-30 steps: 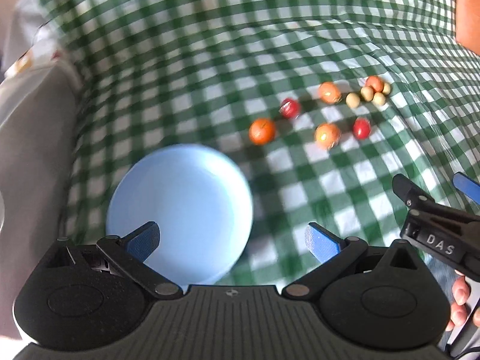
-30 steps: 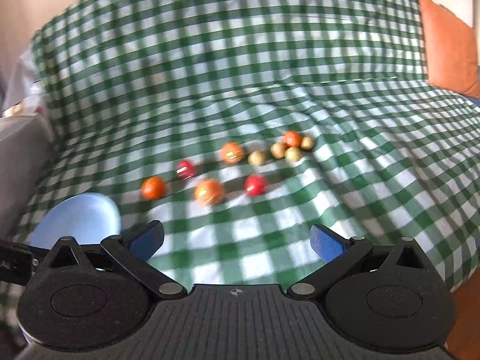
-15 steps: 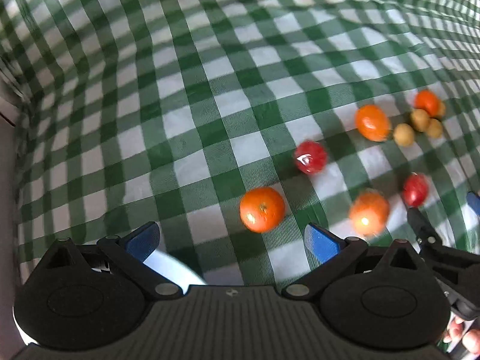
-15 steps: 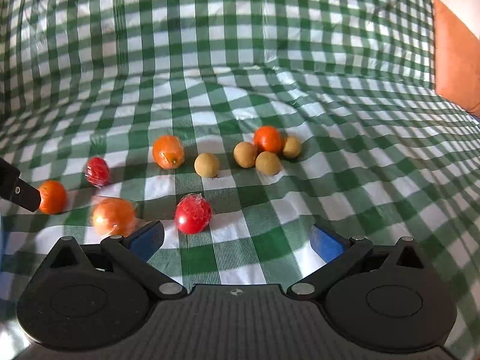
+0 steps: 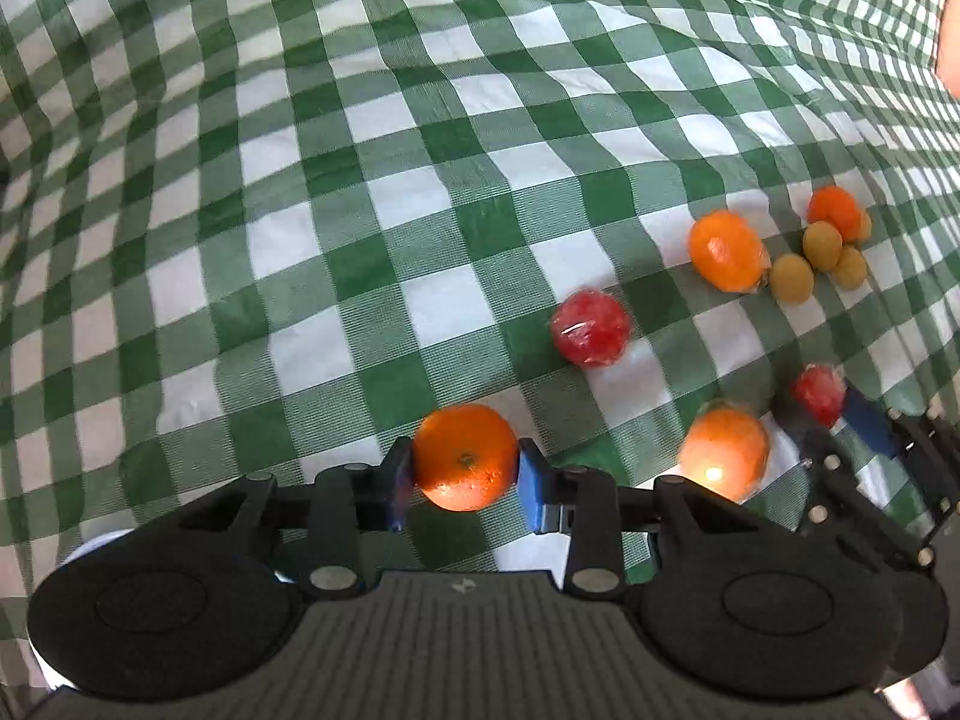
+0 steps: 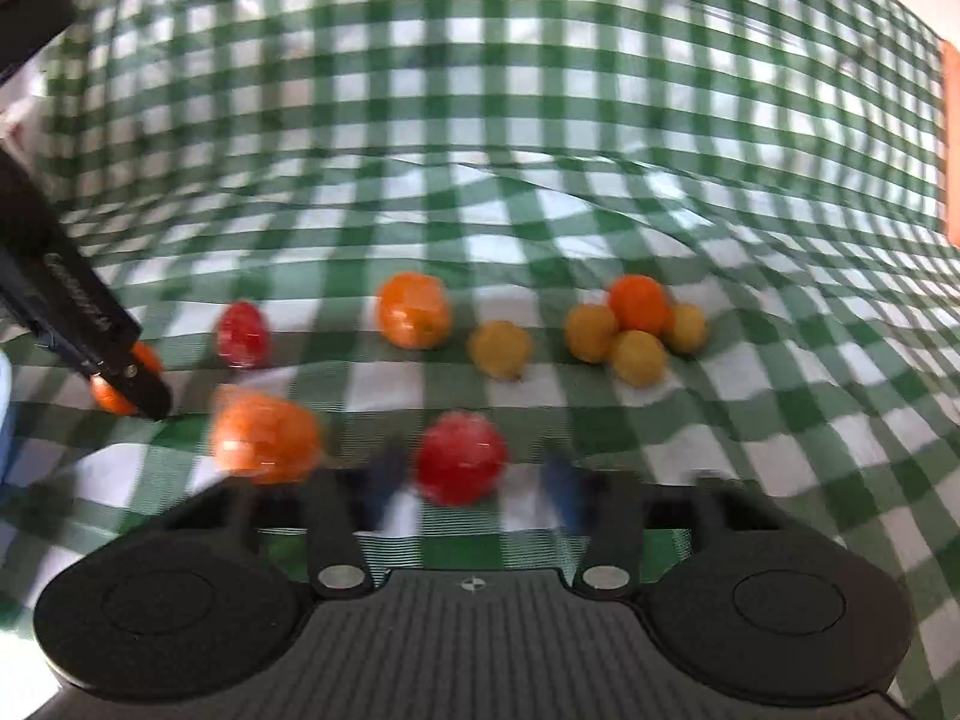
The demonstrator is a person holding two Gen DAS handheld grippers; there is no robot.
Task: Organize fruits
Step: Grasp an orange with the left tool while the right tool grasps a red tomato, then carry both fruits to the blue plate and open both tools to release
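On the green-and-white checked cloth (image 5: 420, 180) lies a scatter of fruit. My left gripper (image 5: 465, 477) points steeply down with its jaws closing. Both blue pads (image 5: 531, 483) touch the sides of an orange mandarin (image 5: 465, 450) that rests on the cloth. My right gripper (image 6: 474, 480) is blurred and its jaws are closing. A red wrapped fruit (image 6: 459, 456) lies between its pads, with gaps showing on both sides. In the left wrist view that red fruit (image 5: 819, 393) sits at the right gripper's (image 5: 840, 420) tips.
A wrapped orange fruit (image 5: 723, 453) lies between the two grippers. Behind it are another red fruit (image 5: 591, 327), an orange (image 5: 726, 249), a small orange (image 5: 834, 213) and several yellow-green fruits (image 5: 792, 279). A sliver of the blue plate (image 5: 90, 540) shows at lower left. An orange cushion (image 6: 951, 138) is at right.
Both grippers have come down and forward to the fruit. Their jaws went from wide open to closing, the left around the mandarin, the right around the red fruit. The blue plate slid almost out of view.
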